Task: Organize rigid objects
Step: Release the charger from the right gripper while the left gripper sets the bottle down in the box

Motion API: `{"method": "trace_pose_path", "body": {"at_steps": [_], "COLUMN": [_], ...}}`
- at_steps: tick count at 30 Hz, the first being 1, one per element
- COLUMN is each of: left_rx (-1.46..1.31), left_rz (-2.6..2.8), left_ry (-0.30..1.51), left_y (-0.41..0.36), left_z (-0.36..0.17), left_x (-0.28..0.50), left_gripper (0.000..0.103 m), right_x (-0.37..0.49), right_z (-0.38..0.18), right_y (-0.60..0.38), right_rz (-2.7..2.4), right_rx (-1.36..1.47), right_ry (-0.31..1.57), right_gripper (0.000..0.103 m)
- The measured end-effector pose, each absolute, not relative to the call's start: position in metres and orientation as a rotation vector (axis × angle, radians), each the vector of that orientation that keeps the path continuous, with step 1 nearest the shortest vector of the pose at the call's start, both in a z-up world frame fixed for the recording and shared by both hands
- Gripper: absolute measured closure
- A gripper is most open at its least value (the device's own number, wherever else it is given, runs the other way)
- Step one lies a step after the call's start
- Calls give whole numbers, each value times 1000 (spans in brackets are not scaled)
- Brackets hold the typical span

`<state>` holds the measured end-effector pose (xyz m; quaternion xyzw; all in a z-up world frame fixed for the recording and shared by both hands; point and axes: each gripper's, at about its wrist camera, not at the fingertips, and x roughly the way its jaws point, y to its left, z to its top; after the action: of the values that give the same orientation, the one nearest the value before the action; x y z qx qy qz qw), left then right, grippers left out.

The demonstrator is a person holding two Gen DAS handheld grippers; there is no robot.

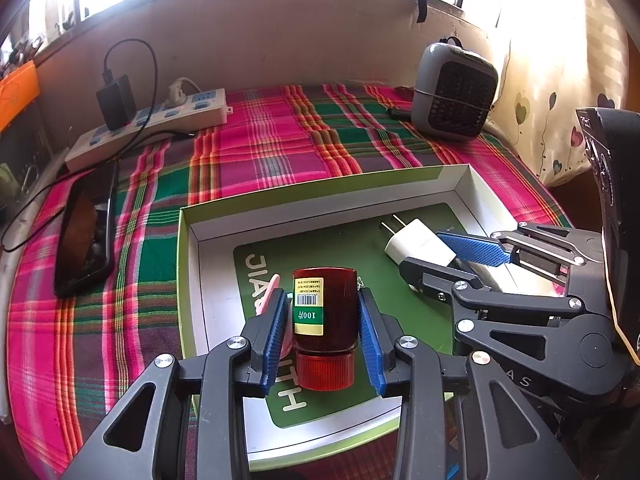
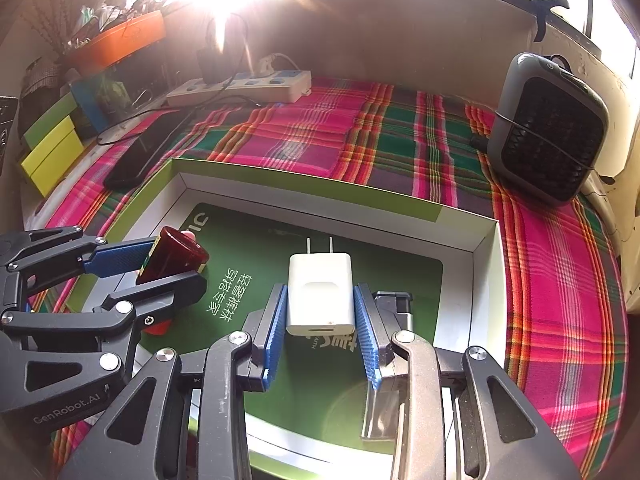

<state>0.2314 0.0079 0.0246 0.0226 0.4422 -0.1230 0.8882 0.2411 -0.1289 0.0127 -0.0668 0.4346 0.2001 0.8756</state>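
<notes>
A: Left gripper [image 1: 325, 322]?
B: Jaws straddle the red bottle [image 1: 325, 312], cap toward the camera; a slim gap shows at each pad, so not pinching. Bottle lies in the green-rimmed box [image 1: 185, 280].
A: Right gripper [image 2: 320, 324]?
B: Pads pressed on the white charger [image 2: 320, 292], prongs pointing away, over the box floor. A lighter [image 2: 394, 304] lies just right of it.

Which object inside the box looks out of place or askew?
The red bottle between the left tongs is tilted, not upright, cap nearest the camera. The white charger lies flat. Nothing looks spilled or damaged.
</notes>
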Motion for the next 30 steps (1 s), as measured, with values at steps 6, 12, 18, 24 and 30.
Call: {"method": "trace_pose_path", "body": {"at_steps": [6, 12, 18, 24, 30], "left_rx": [49, 47, 45, 36, 33], "left_rz": [-249, -243, -241, -241, -236], "left_ry": [919, 921, 921, 913, 905], "left_y": [9, 8, 9, 10, 12], "left_z": [26, 27, 27, 31, 35], "left_x": [230, 229, 227, 222, 216], "left_gripper": [66, 65, 65, 65, 64], "right_x": [241, 240, 238, 236, 230], "right_z": [13, 13, 14, 16, 21], "right_y": [-129, -130, -131, -133, -135], "right_rz": [418, 413, 409, 402, 396], "right_rx": [-137, -133, -130, -123, -115], "right_ry": [908, 908, 901, 897, 885], "right_gripper": [64, 60, 55, 55, 55]}}
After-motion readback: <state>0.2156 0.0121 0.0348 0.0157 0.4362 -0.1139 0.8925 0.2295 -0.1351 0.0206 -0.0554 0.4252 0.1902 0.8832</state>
